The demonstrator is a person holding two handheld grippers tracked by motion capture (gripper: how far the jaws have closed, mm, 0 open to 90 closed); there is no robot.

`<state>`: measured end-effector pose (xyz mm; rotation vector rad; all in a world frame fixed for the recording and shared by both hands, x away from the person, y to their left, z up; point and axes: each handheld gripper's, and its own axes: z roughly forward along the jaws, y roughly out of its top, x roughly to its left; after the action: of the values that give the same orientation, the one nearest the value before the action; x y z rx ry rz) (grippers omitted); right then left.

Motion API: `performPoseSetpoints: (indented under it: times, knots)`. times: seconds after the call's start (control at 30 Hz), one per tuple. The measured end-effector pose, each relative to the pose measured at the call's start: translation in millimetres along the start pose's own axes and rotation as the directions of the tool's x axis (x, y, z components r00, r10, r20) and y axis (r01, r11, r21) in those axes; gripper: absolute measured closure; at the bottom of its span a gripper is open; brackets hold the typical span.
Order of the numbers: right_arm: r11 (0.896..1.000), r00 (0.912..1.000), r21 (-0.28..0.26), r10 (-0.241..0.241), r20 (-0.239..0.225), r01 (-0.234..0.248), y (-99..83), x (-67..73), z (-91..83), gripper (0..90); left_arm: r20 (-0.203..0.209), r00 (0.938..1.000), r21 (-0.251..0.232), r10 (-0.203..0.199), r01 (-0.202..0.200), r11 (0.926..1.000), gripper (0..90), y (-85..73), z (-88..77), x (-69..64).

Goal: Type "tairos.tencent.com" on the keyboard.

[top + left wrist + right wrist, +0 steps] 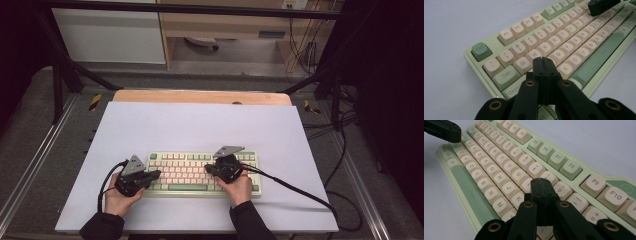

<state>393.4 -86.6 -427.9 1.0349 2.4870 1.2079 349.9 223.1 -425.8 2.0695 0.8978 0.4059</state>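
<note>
A green and cream keyboard [202,172] lies flat on a white table top [200,125], near the person's edge and about midway between left and right. A person's two hands come in from the near side, each holding a black two-jaw gripper over the keyboard.

The left gripper [154,174] sits at the keyboard's left end, held by the left hand [120,197], its tips pointing right across the keys. In the left gripper view its jaws are pressed together with nothing between them, the joined tip [543,60] poised just over the letter rows near the A and S keys, beside Caps Lock [514,90] and Tab [506,75]. Whether the tip touches a key cannot be told.

The right gripper [210,169] is over the right half of the keyboard, held by the right hand [237,189], tips pointing left. In the right gripper view its jaws are likewise pressed together and empty, the tip [541,180] above the keys between K [519,198] and the number row, close to the 9 key; contact with a key cannot be told.

A black cable [300,192] trails from the right gripper across the table to the right
</note>
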Motion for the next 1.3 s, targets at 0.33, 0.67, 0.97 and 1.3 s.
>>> performPoseSetpoints:
  times: [0.33,0.67,0.97,1.3]
  knots:
    - [1.0,1.0,0.005,-0.003,0.001,0.003,-0.9,0.4,1.4,90.0,-0.001,1.0,0.004,0.003,-0.003,1.0,89.7,-0.3,0.7,-0.2]
    - [1.0,1.0,-0.009,-0.005,-0.008,0.005,1.1,1.8,-5.9,90.0,0.0,1.0,-0.001,0.002,-0.002,1.0,89.7,0.0,-0.3,-0.1]
    - [1.0,0.9998,-0.018,-0.018,-0.011,0.018,3.8,3.9,-21.0,90.0,0.002,1.0,-0.007,0.002,-0.002,1.0,89.7,0.8,-1.5,-0.8]
    - [1.0,0.9997,-0.012,-0.017,-0.02,0.016,-2.3,1.0,-35.9,90.0,0.001,1.0,-0.01,0.006,-0.006,0.9999,89.7,2.3,-2.3,-1.9]
